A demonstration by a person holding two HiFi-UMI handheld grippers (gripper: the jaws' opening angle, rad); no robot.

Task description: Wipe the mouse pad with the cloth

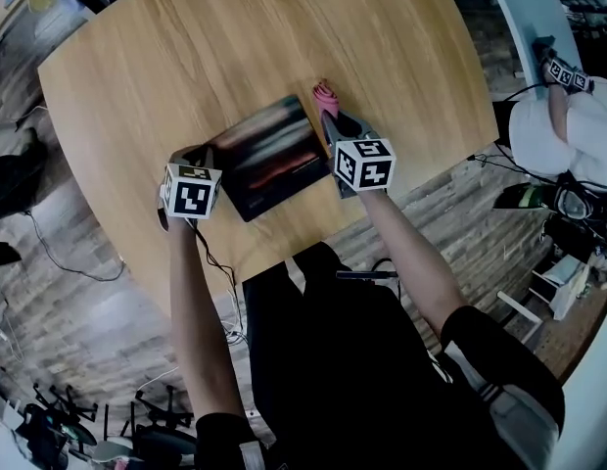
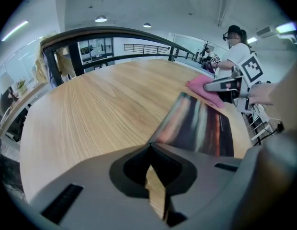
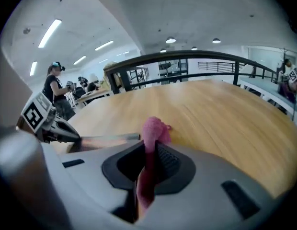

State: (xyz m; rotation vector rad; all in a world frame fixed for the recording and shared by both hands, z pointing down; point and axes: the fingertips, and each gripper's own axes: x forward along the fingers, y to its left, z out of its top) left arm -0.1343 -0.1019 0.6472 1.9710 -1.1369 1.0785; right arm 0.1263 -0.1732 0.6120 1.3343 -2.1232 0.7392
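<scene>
1. The left claw [image 2: 148, 146] is at the near left of the round wooden tabletop [image 1: 137, 76], against the left corner of the pad [image 1: 269, 155]. Its jaws are pressed together at the tips, right where that corner ends. They seem to pinch the corner, though the contact is too tight to be sure. Behind the tips, bare wood shows through the gap between the jaws.
2. The pad lies in the near middle of the tabletop, between the two claws and turned at an angle to the person. It is dark, with blurred streaks of red and pale colour.
3. The pink cloth [image 1: 326, 93] is bunched on the tabletop just right of the pad's far corner.
4. The right claw [image 3: 149, 150] lies along the pad's right edge and points away from the person. Its jaws are pinching the cloth: a fold runs down between them and a bunch sticks out past the tips.
5. At the far right, off the tabletop, is a person [image 1: 568, 135] in a white top.
</scene>
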